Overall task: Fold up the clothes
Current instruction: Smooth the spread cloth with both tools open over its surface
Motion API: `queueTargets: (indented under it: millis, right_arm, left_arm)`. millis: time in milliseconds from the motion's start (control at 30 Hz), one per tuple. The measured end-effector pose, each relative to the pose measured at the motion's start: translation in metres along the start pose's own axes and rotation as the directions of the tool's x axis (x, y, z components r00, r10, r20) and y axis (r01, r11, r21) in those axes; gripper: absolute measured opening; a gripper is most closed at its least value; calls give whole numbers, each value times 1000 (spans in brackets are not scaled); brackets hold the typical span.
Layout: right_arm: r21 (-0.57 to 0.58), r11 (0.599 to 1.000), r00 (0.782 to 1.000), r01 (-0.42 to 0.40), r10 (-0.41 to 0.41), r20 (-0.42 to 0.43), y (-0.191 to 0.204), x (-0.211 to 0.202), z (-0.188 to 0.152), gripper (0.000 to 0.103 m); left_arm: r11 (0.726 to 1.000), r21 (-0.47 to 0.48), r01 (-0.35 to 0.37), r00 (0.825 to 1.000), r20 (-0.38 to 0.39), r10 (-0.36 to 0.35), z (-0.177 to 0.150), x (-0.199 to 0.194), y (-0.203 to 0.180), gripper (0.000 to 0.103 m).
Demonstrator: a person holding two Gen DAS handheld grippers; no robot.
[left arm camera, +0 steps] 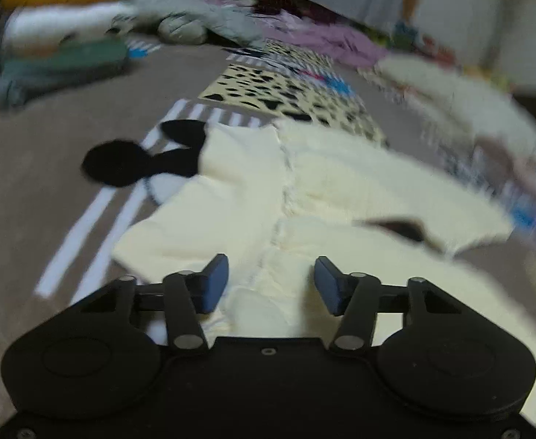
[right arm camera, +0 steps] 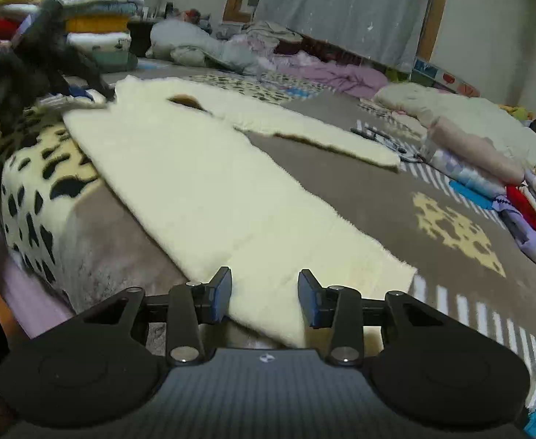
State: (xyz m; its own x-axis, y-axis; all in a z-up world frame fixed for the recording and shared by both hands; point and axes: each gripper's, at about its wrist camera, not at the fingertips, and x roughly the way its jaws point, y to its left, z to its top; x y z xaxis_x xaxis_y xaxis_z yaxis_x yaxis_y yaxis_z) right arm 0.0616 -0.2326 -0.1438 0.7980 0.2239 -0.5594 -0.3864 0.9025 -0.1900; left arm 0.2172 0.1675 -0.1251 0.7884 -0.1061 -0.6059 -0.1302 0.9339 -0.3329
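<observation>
Both grippers spread, empty | cream garment (right arm camera: pixel 209 183) flat | folded stack (right arm camera: pixel 97 18) behind

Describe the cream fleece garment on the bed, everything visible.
The cream garment looks like fuzzy fleece and lies spread flat on the grey-brown patterned blanket. One long sleeve stretches sideways. A dark opening, seemingly the neck, shows near the far end. The open right gripper straddles its near hem; the open left gripper hovers over a blurred part.
</observation>
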Motion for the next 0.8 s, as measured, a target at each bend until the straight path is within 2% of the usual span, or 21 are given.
queueTargets:
  millis: [67, 167, 233, 300, 367, 467, 567, 633, 733, 800]
  right_arm:
    - [3, 1000, 1000, 10, -10, 6, 0, -3, 2, 45]
    - [-10, 1000, 999, 20, -20, 28, 2, -10, 6, 45]
    - [-37, 999, 999, 32, -30, 43, 5, -15, 10, 45]
    - [-86, 995, 998, 42, -38, 56, 10, -22, 14, 45]
    - [-131, 990, 997, 49, -40, 65, 15, -29, 17, 45]
    - [-205, 978, 998, 43, -33, 48, 24, -36, 18, 45]
    - [-289, 956, 998, 52, -56, -5, 32, -34, 16, 46]
    - [-333, 941, 996, 55, -76, -50, 35, -30, 14, 49]
    - [-399, 915, 987, 55, -110, -115, 41, -23, 11, 54]
    - [-413, 909, 979, 61, -136, -154, 40, -12, 7, 54]
  left_arm:
    - [997, -72, 0, 1000, 22, 2, 6, -14, 17, 53]
    - [994, -71, -80, 995, 57, 84, 7, -30, 35, 52]
    - [995, -59, -87, 993, 75, 91, 9, -37, 40, 52]
    - [995, 12, -96, 991, 98, 95, 8, -44, 37, 52]
    - [985, 128, -111, 988, 118, 96, 4, -51, 26, 53]
    - [947, 301, -107, 989, 134, 69, -6, -56, 13, 56]
    - [885, 456, -93, 991, 129, 37, -19, -65, 5, 56]
    - [827, 555, -89, 992, 125, 22, -28, -67, 1, 56]
    - [688, 719, -101, 993, 119, 21, -47, -66, -7, 56]
    - [619, 779, -98, 994, 103, 27, -55, -59, -8, 56]
